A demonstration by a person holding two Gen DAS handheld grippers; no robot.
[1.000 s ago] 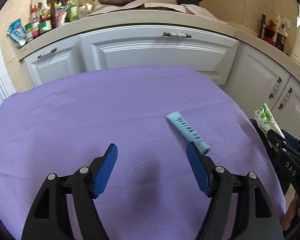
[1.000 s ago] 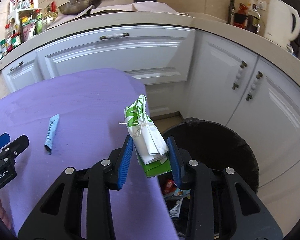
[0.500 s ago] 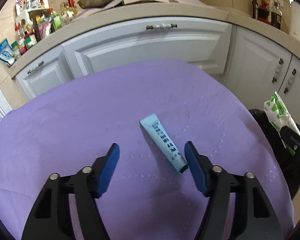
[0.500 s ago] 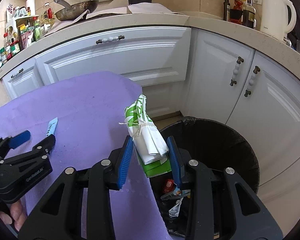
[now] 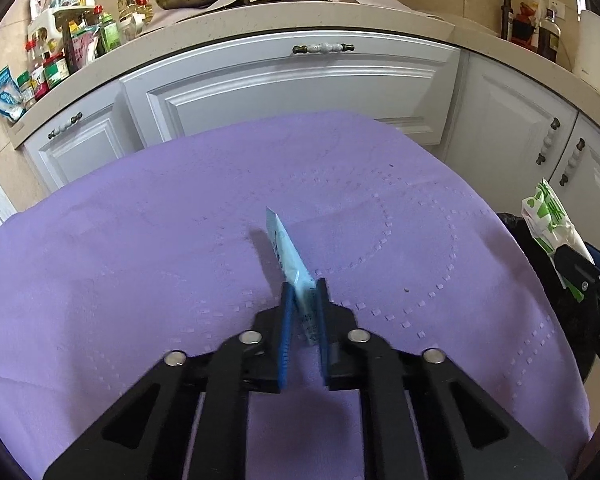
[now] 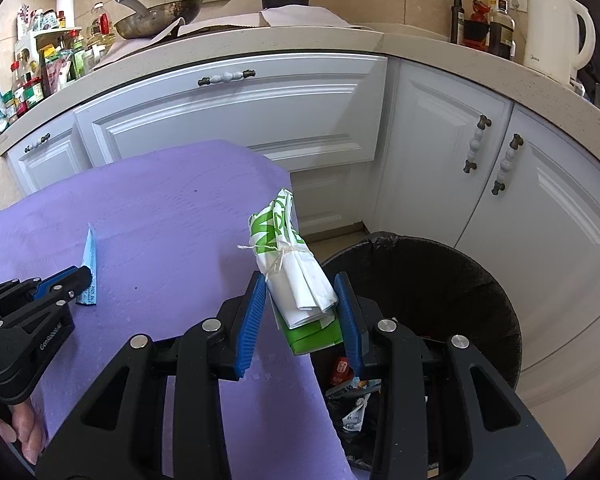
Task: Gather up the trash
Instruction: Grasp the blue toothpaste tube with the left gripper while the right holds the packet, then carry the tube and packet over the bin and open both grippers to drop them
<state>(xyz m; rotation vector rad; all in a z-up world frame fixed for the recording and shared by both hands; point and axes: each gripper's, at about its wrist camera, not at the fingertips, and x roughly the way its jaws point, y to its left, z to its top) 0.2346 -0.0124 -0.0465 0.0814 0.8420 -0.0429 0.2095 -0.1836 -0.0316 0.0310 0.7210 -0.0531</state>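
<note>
The thin pale-blue tube (image 5: 288,256) points away from me, its near end pinched in my left gripper (image 5: 303,300) above the purple cloth (image 5: 140,264). My right gripper (image 6: 302,304) clamps a string-tied green-and-white paper bundle (image 6: 292,264), beside the black-lined bin (image 6: 440,264) to its right.

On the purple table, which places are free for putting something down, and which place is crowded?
The purple cloth is bare left of the blue tube and behind it toward the white cabinets. The crowded edge is by the trash bin, where the right gripper holds the green-white packet.
</note>
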